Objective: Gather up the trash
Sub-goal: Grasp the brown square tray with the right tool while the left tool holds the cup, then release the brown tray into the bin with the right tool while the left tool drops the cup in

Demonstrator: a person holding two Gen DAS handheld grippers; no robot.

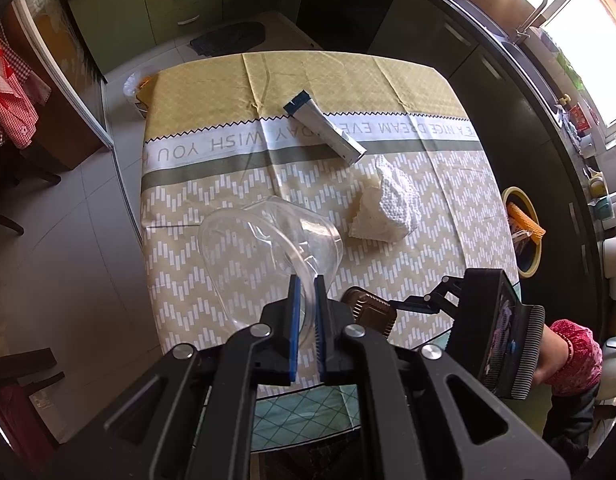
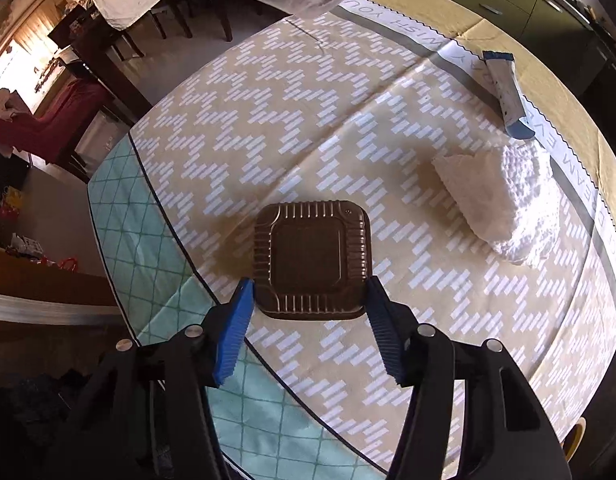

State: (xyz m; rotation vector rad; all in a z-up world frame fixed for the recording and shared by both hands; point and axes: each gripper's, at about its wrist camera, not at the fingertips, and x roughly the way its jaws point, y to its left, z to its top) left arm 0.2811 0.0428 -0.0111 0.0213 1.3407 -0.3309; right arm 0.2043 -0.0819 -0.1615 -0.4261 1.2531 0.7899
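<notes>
**Left has the clear tub, right lining up on brown tray**

Left gripper point(image 1: 306, 312): jaws clamped on the wall of the clear tub point(image 1: 268, 240), tub carried off the surface, likely bound for the bin point(image 1: 522, 232) on the floor beyond the napkin side.

Right gripper point(image 2: 308, 312): jaws apart, straddling the near corners of the brown tray point(image 2: 312, 258), no pad contact visible.

Tray sits near the surface point(image 2: 348, 120) edge, flat, so a pinch across its sides fits. Beyond the tray: crumpled napkin point(image 2: 504, 204), then wrapper point(image 2: 508, 92). Both well apart from it; approach room is open.
</notes>
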